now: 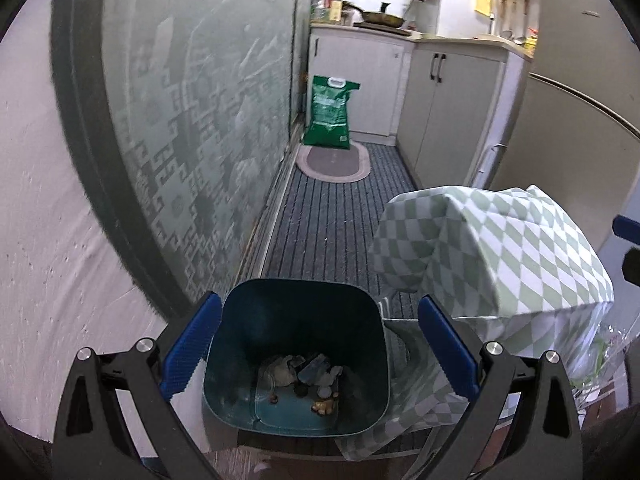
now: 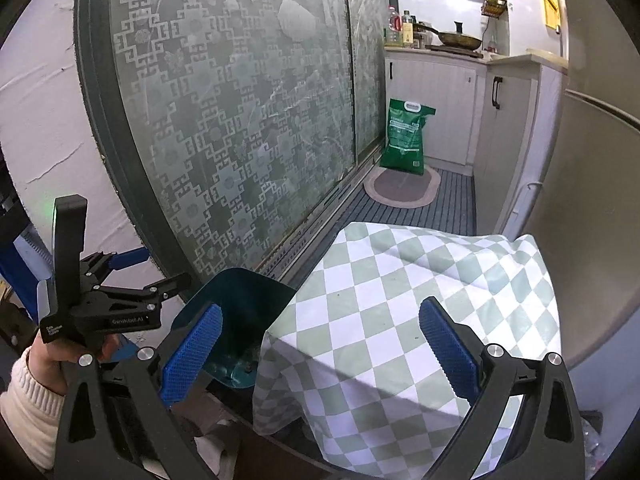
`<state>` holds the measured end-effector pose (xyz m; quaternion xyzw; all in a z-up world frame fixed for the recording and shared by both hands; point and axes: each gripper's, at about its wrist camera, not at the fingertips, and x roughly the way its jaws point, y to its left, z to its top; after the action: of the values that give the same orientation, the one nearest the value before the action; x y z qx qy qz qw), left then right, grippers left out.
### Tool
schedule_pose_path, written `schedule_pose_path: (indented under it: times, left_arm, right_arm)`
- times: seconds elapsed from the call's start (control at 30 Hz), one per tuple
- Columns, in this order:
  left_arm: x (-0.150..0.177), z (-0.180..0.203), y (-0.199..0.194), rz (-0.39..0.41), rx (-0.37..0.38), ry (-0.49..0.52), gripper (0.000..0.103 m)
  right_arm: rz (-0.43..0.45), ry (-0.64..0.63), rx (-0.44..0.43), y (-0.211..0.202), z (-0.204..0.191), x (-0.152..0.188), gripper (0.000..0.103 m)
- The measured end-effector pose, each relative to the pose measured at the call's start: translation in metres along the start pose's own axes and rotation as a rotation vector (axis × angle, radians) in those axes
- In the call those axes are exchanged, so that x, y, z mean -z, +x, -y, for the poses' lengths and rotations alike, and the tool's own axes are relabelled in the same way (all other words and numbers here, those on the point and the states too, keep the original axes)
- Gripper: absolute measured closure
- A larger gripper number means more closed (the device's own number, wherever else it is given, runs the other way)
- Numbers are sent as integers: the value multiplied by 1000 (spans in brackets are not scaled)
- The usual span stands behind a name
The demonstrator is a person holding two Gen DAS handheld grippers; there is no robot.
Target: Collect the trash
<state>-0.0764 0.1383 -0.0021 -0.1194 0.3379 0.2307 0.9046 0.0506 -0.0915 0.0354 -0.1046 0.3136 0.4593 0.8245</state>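
The teal trash bin [image 1: 296,356] sits right between the spread blue pads of the left tool [image 1: 320,354], mouth tipped toward the camera so you can look straight in: a small heap of trash [image 1: 304,378] lies at the bottom, crumpled greyish wrappers plus a few little brown and yellow bits, hard to say exactly what. The left tool is wide open, pads either side of the bin's rim and not clearly touching it. From the right wrist view the same bin [image 2: 240,320] pokes out just behind the left pad of the right tool [image 2: 320,354], which is also spread wide with nothing held. Most of what's between the right tool's pads is a green and white checkered cloth [image 2: 420,304] draped over something boxy, a small table maybe, can't really tell. In the left view that cloth [image 1: 492,248] is just right of the bin and hangs down behind the right pad. Off to the left of the right tool you can see the left tool's black body with a hand [image 2: 48,360] in a cream knit sleeve gripping it. Further ahead of both tools: a frosted patterned sliding door [image 1: 200,120] on the left, a grey striped floor mat [image 1: 336,216], an oval rug [image 1: 334,162], a green sack [image 1: 330,112] leaning against white cabinets [image 1: 448,100], and a pan [image 1: 382,19] up top.
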Motion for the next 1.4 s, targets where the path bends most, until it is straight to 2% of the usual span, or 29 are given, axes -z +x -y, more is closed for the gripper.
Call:
schedule_pose_path:
  times: [1.4]
  left_arm:
    - [-1,0,1,-18,28,1,3]
  right_arm:
    - [-18,21,-13,6,0,1,3]
